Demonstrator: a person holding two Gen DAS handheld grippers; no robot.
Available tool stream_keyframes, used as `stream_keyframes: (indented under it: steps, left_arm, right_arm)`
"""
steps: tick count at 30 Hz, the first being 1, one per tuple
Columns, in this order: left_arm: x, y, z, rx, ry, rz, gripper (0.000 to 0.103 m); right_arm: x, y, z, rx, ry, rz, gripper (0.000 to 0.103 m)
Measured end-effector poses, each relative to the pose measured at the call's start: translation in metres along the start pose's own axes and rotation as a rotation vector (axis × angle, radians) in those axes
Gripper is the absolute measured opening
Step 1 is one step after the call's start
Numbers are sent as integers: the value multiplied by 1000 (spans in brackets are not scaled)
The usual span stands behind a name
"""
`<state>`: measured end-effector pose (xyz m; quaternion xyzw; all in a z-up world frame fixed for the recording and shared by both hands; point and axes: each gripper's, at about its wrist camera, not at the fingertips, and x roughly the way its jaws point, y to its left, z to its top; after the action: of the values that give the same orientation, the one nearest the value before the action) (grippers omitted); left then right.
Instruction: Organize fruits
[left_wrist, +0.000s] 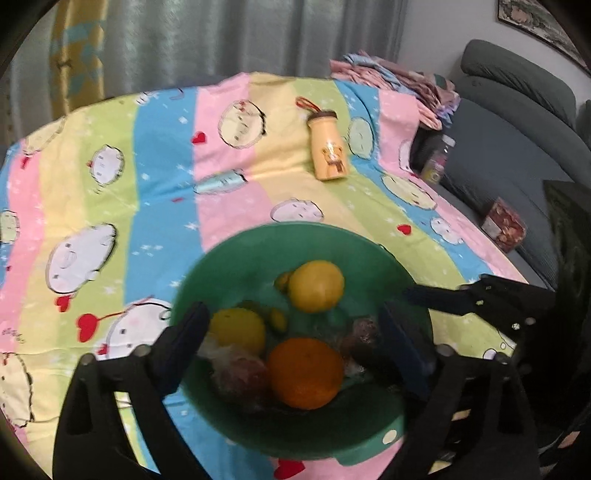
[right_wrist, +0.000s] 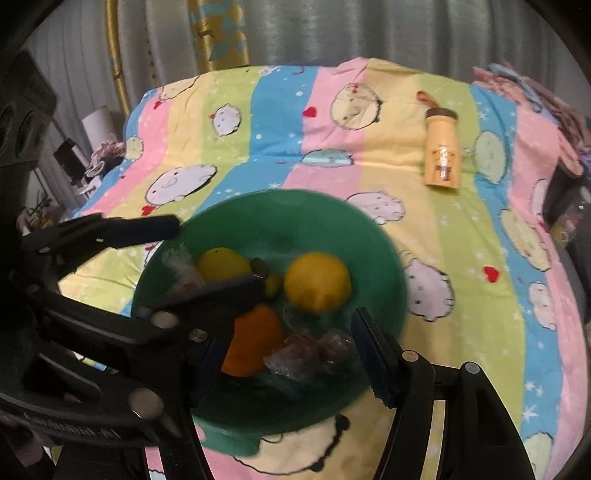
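Fruits lay in a green bowl on the striped cloth; left tongs and right tongs hung released, grasping nothing.

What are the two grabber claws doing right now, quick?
Left gripper: open, jaws wide over the round green plastic bowl of fruit, holding nothing.
Right gripper: open above the same bowl, holding nothing.
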<state>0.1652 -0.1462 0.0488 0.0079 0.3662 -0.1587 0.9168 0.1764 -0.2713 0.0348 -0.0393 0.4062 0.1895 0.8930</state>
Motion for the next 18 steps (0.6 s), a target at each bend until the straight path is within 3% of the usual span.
stream_keyframes:
  steps: [1, 3, 9, 18]
  left_arm:
    - [-6, 1, 0, -6, -12, 15, 103]
    - [-18, 3, 1, -18, -35, 38, 103]
    - [-58, 7, 3, -32, -84, 145, 103]
    - [-94, 16, 0, -101, -65, 174, 103]
  right_arm:
    - [-5, 0, 0, 3, -11, -12, 71]
    - [-20, -1, 2, 9, -41, -40, 82]
    - [-52, 6, 8, 22, -102, -63, 95]
    - [-76, 12, 8, 53, -121, -68, 97]
